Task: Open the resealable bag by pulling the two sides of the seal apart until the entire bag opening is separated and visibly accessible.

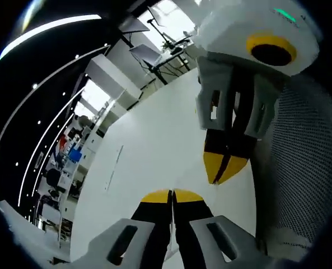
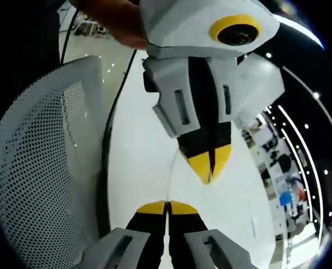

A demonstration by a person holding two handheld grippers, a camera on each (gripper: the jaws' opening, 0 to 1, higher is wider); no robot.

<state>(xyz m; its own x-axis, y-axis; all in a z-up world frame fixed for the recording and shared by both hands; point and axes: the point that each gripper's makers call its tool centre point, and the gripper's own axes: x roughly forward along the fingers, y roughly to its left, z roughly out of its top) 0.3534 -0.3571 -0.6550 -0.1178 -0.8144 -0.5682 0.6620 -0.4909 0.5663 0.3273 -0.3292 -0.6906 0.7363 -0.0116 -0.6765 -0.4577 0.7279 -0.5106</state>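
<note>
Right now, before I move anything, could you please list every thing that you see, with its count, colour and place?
table: one, white, under both grippers.
bag: one, clear, hard to see; only a faint thin edge shows, running between the tips of the two grippers.
chair: one, white mesh back, beside the table edge.
cable: one, black, along the table edge next to the chair.
ceiling lights: several white strips, above the room behind the table.
left gripper: one, black jaws with yellow tips, jaws closed, above the table.
right gripper: one, same colours, jaws closed, facing the left one.
hand: one, behind the left gripper, holding it.
</note>
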